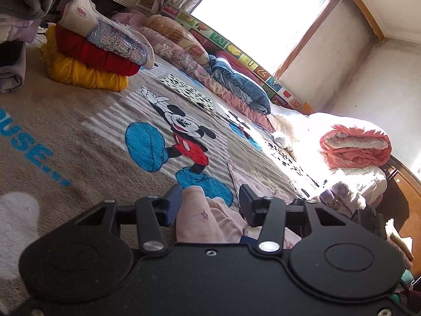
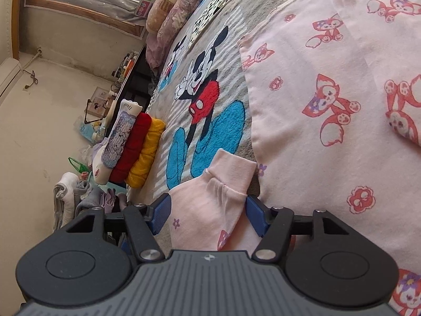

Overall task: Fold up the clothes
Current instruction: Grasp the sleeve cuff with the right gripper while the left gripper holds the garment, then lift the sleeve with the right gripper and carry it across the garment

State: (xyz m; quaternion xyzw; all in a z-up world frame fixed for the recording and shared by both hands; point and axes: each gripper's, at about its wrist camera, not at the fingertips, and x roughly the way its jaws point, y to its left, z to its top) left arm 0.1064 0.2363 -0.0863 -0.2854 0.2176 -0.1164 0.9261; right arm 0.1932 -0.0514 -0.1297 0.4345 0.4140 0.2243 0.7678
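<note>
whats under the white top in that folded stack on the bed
Under the white top lie a sequined piece, a red knit, then a yellow knit on the blanket. Anything tucked inside the folds is hidden.

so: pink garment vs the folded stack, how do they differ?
The pink garment lies spread flat on the blanket, with its cuff between the right gripper's fingers; the stack is folded and untouched. The garment is one printed piece; the stack holds several: yellow, red and sequined. The garment lies close to the gripper, the stack farther off. Both rest on the blanket.
</note>
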